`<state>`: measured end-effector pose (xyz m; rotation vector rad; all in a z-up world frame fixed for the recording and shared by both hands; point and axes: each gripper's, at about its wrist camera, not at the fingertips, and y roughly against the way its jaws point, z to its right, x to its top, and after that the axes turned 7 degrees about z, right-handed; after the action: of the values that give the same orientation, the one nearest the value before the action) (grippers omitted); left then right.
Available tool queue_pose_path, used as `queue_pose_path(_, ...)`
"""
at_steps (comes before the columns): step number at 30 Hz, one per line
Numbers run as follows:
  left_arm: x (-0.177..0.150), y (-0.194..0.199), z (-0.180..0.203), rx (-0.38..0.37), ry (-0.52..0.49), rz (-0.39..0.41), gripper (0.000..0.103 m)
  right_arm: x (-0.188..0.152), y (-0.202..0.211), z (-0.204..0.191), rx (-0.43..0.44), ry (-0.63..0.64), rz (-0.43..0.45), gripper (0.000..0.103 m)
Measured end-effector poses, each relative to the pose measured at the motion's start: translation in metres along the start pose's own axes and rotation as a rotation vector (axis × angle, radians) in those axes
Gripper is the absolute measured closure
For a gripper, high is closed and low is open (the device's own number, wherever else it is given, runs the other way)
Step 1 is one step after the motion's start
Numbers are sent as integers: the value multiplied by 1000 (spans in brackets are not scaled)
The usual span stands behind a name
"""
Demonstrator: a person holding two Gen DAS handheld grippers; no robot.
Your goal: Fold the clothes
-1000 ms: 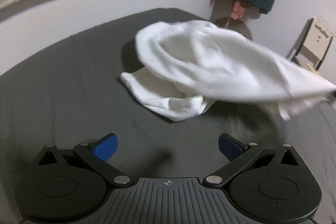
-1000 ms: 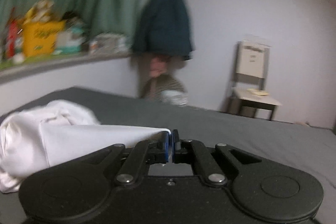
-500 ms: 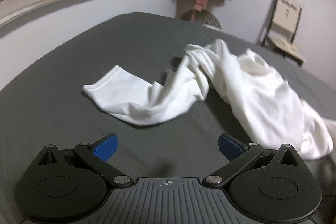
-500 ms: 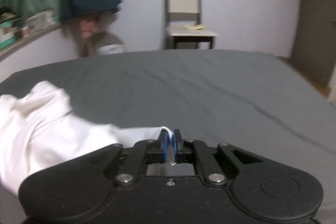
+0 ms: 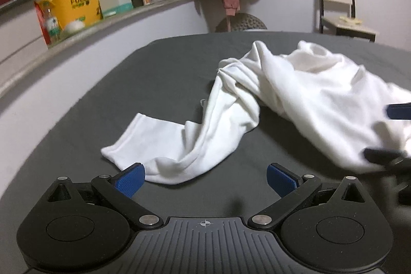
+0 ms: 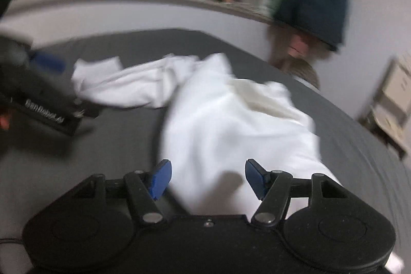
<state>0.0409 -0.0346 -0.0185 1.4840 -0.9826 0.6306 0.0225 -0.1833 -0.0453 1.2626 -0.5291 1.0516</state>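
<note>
Shirt [image 5: 303, 99] crumpled on bed [image 5: 128, 99]. Sleeve runs toward your left hand-held gripper [image 5: 204, 177], just ahead of its spread, empty jaws. Your right hand-held gripper [image 6: 205, 179] gapes empty over the shirt body. Left nearer the sleeve.

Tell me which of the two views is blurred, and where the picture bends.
Right wrist view: motion blur throughout, smearing the white garment, shelf clutter and the left gripper. Left wrist view: mostly sharp, garment crisp, only the right gripper blurred at the edge. Both: fisheye curves the ledge.
</note>
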Motion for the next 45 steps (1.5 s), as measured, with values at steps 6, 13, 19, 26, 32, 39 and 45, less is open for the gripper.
queue_pose_path(6,-2,-3,-31,12,160,-10,0,-2,6,-6,36,-120,-9,101)
queue_pose_path(13,-2,2,-45,-69,280,15,0,5,96,17,191,-150,14,101)
queue_pose_path(19,0,9,-55,-118,358,62,0,3,130,-21,414,-25,-79,101)
queue_pose_path(26,-6,2,-69,-167,490,52,0,-22,136,-62,552,105,-260,97)
queue_pose_path(32,-2,6,-49,-168,357,89,0,42,96,31,181,-119,20,56)
queue_pose_path(39,3,14,-33,-183,246,128,0,89,-19,81,-15,-46,-37,50)
queue_pose_path(45,4,14,-37,-195,270,124,0,79,-16,83,91,-134,-52,96)
